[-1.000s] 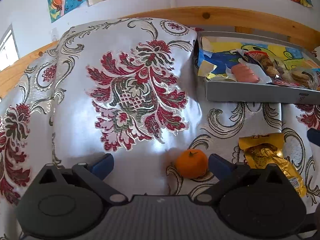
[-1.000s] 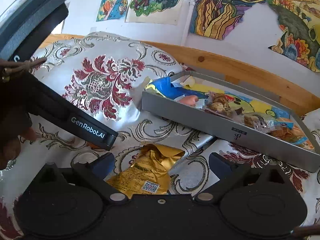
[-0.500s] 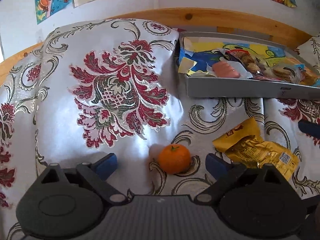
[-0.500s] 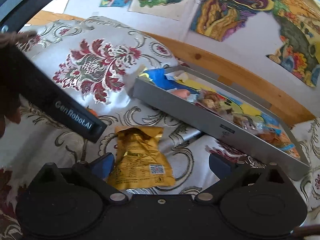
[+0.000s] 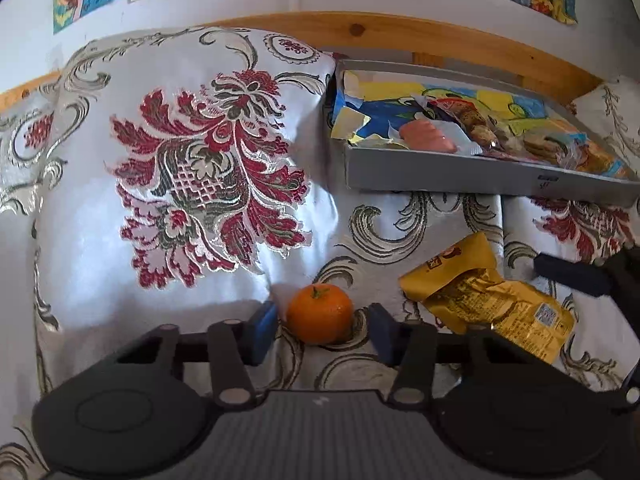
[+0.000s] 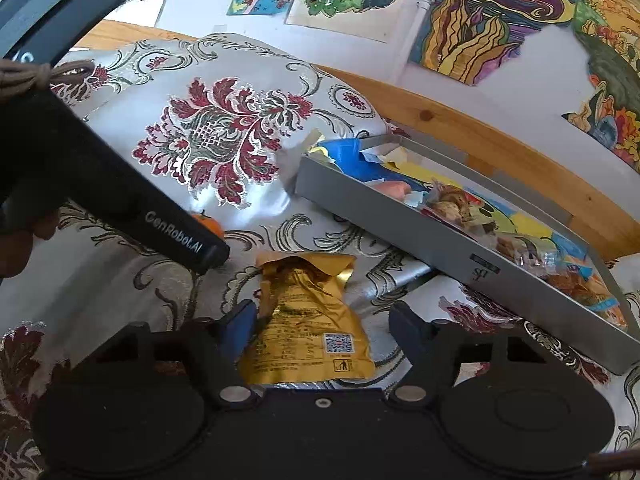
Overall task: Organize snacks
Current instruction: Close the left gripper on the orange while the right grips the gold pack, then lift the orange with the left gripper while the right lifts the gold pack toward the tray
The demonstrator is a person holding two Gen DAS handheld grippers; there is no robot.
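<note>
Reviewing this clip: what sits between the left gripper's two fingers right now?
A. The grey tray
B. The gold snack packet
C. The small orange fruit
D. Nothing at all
C. In the left wrist view the small orange fruit lies on the patterned cloth between the open fingers of the left gripper, a gap showing on each side; the gold snack packet lies off to its right.

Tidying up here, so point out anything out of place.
Two snacks lie loose on the patterned cloth outside the grey tray: a tangerine and a crumpled gold packet. The tray itself sits tilted.
</note>
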